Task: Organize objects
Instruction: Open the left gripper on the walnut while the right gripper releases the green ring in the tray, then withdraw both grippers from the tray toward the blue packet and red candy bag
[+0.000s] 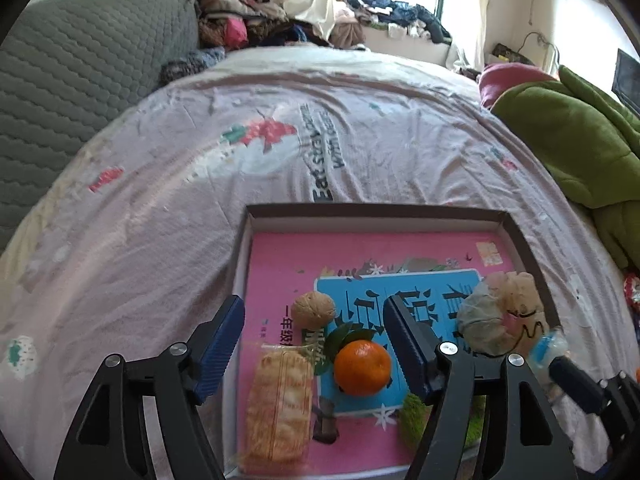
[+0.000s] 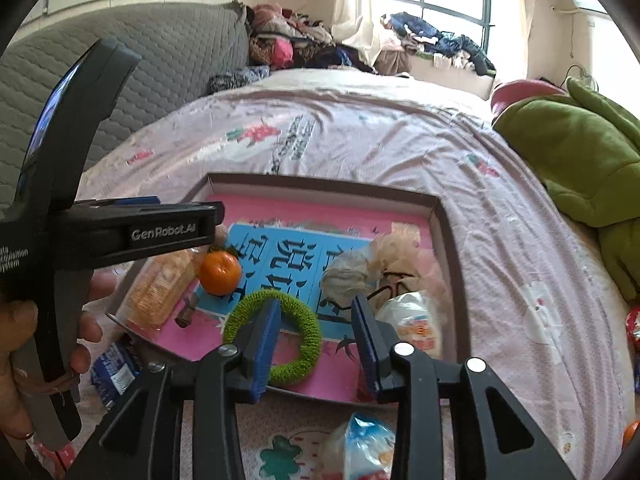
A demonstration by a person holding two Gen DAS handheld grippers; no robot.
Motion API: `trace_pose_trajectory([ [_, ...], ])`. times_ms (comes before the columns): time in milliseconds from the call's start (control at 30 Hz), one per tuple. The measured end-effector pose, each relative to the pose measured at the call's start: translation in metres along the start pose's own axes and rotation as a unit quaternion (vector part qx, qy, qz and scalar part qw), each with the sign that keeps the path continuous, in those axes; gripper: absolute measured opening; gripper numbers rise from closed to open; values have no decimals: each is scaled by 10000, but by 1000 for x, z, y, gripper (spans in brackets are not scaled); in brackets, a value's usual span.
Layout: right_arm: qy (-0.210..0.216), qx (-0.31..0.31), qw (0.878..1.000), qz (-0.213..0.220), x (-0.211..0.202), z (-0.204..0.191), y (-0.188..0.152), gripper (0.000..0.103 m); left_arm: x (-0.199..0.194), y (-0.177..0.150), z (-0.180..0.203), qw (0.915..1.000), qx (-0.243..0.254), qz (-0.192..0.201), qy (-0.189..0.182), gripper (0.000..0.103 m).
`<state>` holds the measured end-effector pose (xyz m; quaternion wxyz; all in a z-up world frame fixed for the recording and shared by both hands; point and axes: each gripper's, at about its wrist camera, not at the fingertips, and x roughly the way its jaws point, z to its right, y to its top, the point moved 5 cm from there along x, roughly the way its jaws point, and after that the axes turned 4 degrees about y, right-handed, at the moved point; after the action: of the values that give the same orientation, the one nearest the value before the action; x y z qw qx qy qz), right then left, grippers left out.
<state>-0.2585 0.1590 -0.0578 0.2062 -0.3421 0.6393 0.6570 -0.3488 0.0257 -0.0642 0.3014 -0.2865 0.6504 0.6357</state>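
Bedsheet (image 1: 360, 112) bears a tray (image 1: 376, 210); both spread, empty tools (image 1: 316, 344) (image 2: 316, 340) hide its front.

One shallow cardboard box (image 1: 520, 236) is seen, with one pink book (image 1: 280, 264) lying in it. On the book are counted one tangerine (image 1: 362, 367), one walnut (image 1: 313, 309), one wrapped cracker pack (image 1: 278, 404), one green fuzzy ring (image 2: 276, 338) and one plush doughnut toy (image 1: 500, 312). Two grippers are counted: left (image 1: 316, 348) and right (image 2: 316, 340).
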Motion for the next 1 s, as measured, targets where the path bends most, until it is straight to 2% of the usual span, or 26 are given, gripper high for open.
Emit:
trace_pose_trajectory([
  [467,-125,8,9982,593,-79,-4,16,42,-80,1,4,9992,55,390,-1,74],
  [1000,-238,-227,9957,867,-150,-15,18,42,-161,-14,-6,9971,80,761,55,74],
])
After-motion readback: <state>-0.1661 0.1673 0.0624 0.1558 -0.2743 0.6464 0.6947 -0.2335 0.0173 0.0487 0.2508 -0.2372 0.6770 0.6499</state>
